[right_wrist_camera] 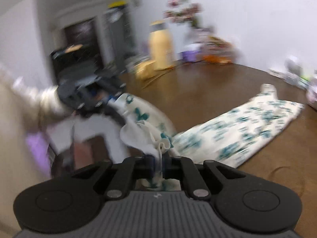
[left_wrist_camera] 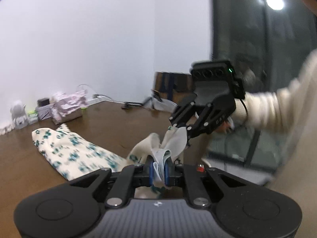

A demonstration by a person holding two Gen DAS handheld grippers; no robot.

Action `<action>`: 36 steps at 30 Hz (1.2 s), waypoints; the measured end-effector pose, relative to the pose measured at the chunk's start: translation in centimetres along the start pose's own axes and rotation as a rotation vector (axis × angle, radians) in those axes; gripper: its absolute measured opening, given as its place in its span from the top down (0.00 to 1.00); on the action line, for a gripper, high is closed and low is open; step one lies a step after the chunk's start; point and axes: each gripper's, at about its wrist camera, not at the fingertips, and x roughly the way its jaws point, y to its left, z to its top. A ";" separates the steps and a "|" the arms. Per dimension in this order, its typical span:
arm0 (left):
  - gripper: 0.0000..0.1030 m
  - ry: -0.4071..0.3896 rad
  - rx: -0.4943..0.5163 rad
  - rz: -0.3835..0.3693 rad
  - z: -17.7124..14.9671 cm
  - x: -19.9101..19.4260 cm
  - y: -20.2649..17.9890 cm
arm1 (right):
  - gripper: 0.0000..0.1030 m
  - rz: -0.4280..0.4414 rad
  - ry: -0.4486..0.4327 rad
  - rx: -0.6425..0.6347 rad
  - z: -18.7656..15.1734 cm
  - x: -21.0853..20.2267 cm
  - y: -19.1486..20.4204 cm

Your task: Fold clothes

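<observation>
One brown tabletop (left_wrist_camera: 111, 127) fills the lower part of both views, and on it lies one garment (left_wrist_camera: 69, 148), cream with teal flowers; most of its length lies flat on the wood while the near end is lifted off the surface and bunched between the two grippers. A cream sleeve (left_wrist_camera: 273, 107) reaches in from the right in the left wrist view, carrying the right gripper (left_wrist_camera: 183, 128), whose jaws are pinched shut on a pale fold of the garment. The left gripper (left_wrist_camera: 158, 171) is likewise clamped on the cloth, a wad of hem squeezed between its blue pads (left_wrist_camera: 150, 171). The right wrist view shows the same two grips from the other side, right gripper (right_wrist_camera: 158, 163) in front and left gripper (right_wrist_camera: 111, 101) beyond, though heavy blur hides detail. Around the garment: one dark window (left_wrist_camera: 263, 39) with a lamp reflection on the right, one brown box (left_wrist_camera: 172, 85) at the far edge, a heap of pink packets (left_wrist_camera: 67, 105), and one small white figurine (left_wrist_camera: 18, 115). In the right wrist view one yellow bottle (right_wrist_camera: 161, 47) stands on the far side with blurred flowers (right_wrist_camera: 182, 6) beside it. All this clutter sits well apart from the garment.
</observation>
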 end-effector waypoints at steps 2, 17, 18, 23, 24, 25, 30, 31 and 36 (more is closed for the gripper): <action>0.90 0.009 -0.115 0.022 1.5 2.7 3.8 | 0.94 -0.069 0.004 0.070 1.7 1.3 -3.5; 0.21 -0.114 -0.583 0.524 -0.4 -0.1 10.5 | 0.53 -0.488 -0.168 0.304 1.1 -0.9 -5.2; 0.20 -0.150 -0.568 0.495 -0.4 -0.3 9.1 | 0.53 -0.469 -0.177 0.322 0.8 -0.9 -4.1; 0.22 0.031 -0.427 0.470 0.7 7.4 6.4 | 0.54 -0.473 -0.101 0.215 0.6 4.6 -0.7; 0.22 0.071 -0.440 0.461 0.4 8.7 6.6 | 0.54 -0.510 -0.071 0.191 0.4 5.9 -0.6; 0.22 0.109 -0.465 0.468 0.0 9.7 7.0 | 0.53 -0.547 -0.048 0.183 0.0 6.6 -0.8; 0.23 0.144 -0.515 0.520 -1.4 10.9 7.3 | 0.52 -0.612 -0.045 0.213 -1.8 7.3 -0.4; 0.24 0.133 -0.534 0.513 -1.4 11.0 7.5 | 0.52 -0.598 -0.058 0.242 -2.1 7.2 -0.7; 0.68 0.121 -0.627 0.455 -1.5 11.1 8.6 | 0.65 -0.416 -0.139 0.470 -3.6 6.2 -3.4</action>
